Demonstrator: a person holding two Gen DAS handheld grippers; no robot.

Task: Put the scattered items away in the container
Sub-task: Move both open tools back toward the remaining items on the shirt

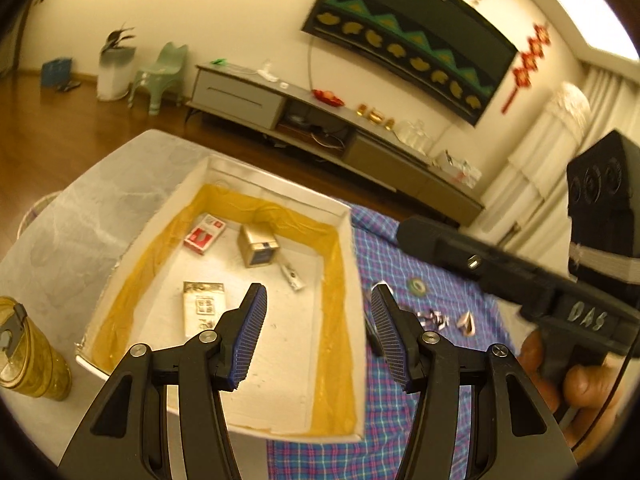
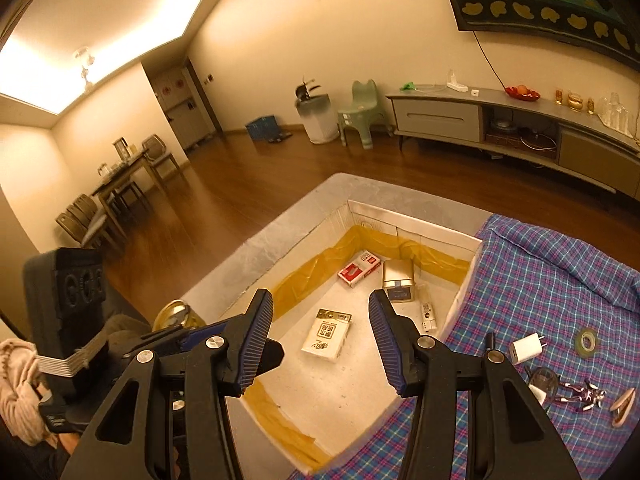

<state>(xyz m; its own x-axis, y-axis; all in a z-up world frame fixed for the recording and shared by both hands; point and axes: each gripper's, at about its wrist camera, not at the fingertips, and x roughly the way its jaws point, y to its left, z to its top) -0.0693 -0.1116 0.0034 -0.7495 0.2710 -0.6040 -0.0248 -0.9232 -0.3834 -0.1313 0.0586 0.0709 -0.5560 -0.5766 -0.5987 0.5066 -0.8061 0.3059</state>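
The container, a shallow white box with yellow tape along its inner walls, sits on the grey surface. It already holds a red-and-white packet, a gold box, a white tissue pack and a small white device.

Just beside the container's right wall, on the checked cloth, the scattered items wait: a white charger plug, a roll of tape, a small silver figure, a clear round piece and a pink clip-like thing.

All look light. The charger is stiff and smooth, probably best pinched across its flat sides. The figure is thin and likely fragile, so its torso seems the safest hold. The tape roll lies flat and may need lifting by its rim.

Both tongs are empty with jaws apart: the left tongs hover over the container's right wall, the right tongs over its floor. The container's walls are low and its middle floor is bare, so there is room to drop things in. A yellow bottle stands on the container's left, clear of the way.
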